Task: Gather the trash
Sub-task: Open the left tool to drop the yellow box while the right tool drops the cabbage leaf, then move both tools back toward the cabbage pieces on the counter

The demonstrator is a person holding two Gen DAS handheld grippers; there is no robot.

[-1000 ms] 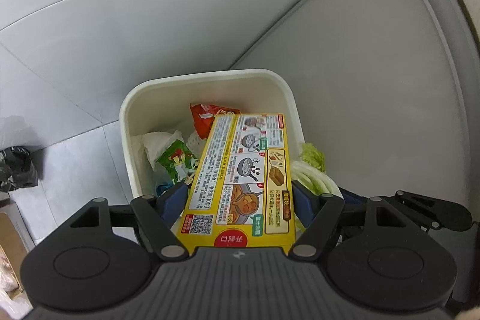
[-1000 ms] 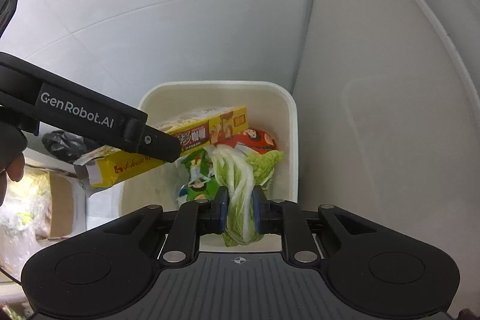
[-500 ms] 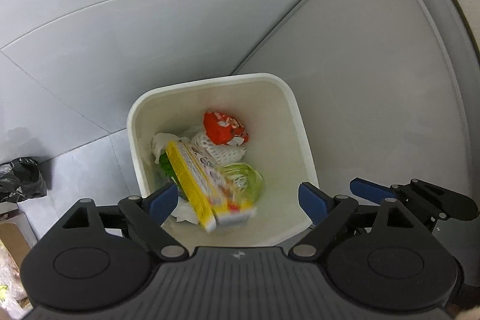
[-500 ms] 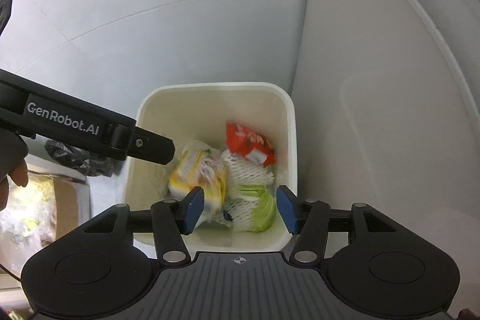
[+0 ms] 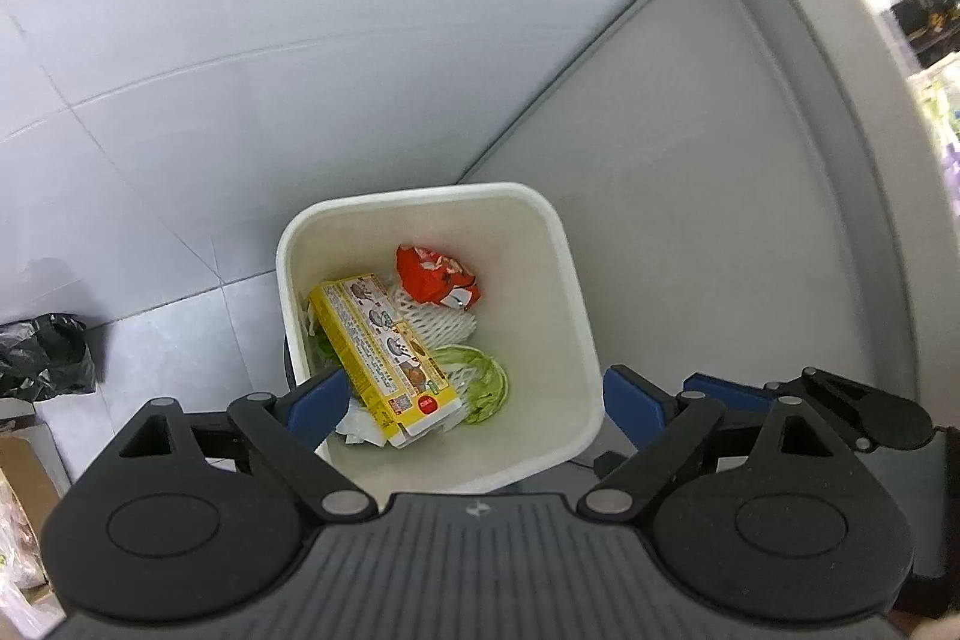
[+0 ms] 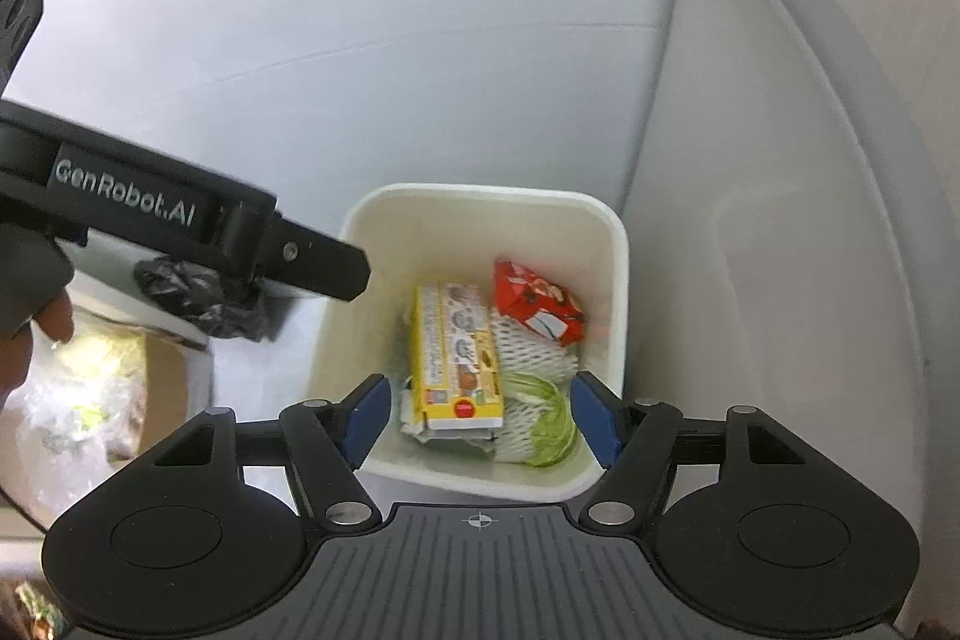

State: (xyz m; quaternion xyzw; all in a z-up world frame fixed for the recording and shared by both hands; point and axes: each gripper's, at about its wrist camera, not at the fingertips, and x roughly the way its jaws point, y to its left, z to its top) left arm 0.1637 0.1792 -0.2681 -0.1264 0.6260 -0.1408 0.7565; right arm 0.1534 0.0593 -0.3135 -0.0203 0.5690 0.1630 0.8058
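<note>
Deposited in the white bin (image 5: 573, 280) on the floor: yellow carton (image 5: 384, 352), cabbage leaf (image 5: 483, 379), red wrapper (image 5: 438, 275); left gripper (image 5: 474, 397) and right gripper (image 6: 477, 421) above it, both opening, holding nothing; further trash not visible, probably near completion.

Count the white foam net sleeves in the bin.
2: one foam net under the red packet, one around the cabbage nearer the camera. More may be buried.

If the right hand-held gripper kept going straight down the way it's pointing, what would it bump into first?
Probably the yellow box lying on the other trash in the white bin. The right hand-held gripper, jaws opening and empty, points into the bin; depth is uncertain.
</note>
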